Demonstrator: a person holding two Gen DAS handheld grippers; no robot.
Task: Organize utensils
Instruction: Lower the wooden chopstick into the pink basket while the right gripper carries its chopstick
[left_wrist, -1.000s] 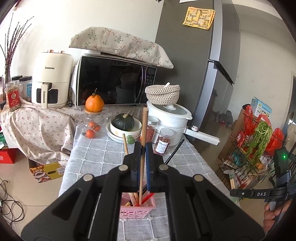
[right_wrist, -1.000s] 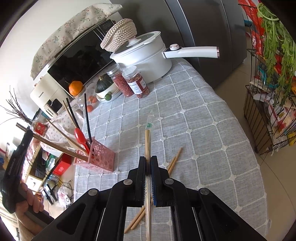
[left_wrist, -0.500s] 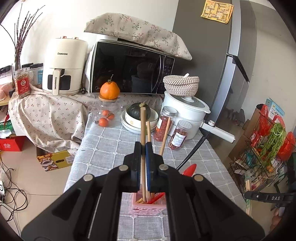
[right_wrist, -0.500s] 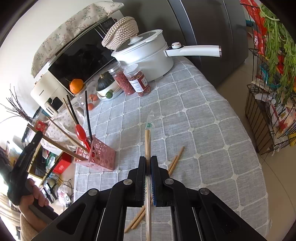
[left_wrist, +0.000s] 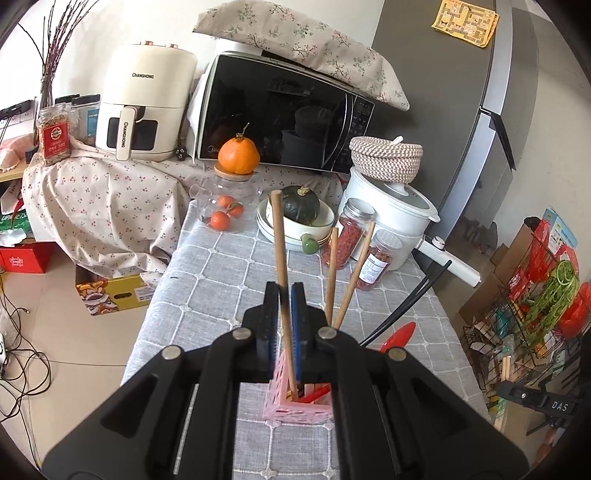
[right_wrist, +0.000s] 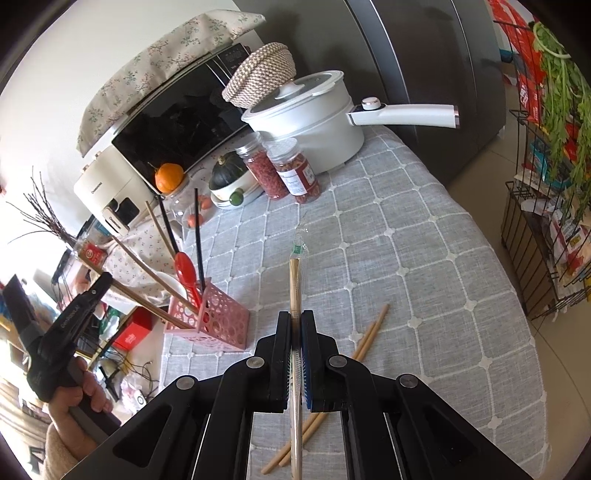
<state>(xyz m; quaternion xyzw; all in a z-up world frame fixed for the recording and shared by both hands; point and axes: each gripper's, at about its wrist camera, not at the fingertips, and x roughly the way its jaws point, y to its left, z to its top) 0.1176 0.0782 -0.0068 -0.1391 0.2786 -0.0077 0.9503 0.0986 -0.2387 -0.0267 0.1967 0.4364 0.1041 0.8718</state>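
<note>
My left gripper (left_wrist: 284, 291) is shut on a wooden chopstick (left_wrist: 279, 240) whose lower end dips into the pink perforated basket (left_wrist: 295, 406). That basket (right_wrist: 221, 321) stands on the grey checked tablecloth (right_wrist: 406, 258) and holds other wooden chopsticks (left_wrist: 345, 280), black chopsticks (right_wrist: 197, 236) and a red spoon (right_wrist: 186, 269). My right gripper (right_wrist: 296, 319) is shut on a pair of chopsticks in a clear plastic wrapper (right_wrist: 295, 280), held above the cloth. Two loose wooden chopsticks (right_wrist: 365, 339) lie on the cloth under the right gripper. The left gripper (right_wrist: 99, 286) and the hand holding it show at left in the right wrist view.
At the table's far end stand a white pot with a long handle (right_wrist: 314, 118), two spice jars (right_wrist: 291, 173), a bowl with a green squash (left_wrist: 299, 210) and a glass jar topped by an orange (left_wrist: 238, 158). Behind are a microwave (left_wrist: 280, 110), an air fryer (left_wrist: 144, 107) and a fridge (left_wrist: 443, 92). A wire rack (right_wrist: 546, 221) stands right.
The left gripper has lowered toward the pink basket, tilting and carrying its chopstick's lower end down among the utensils there. The right gripper has stayed in place with its wrapped chopsticks.
</note>
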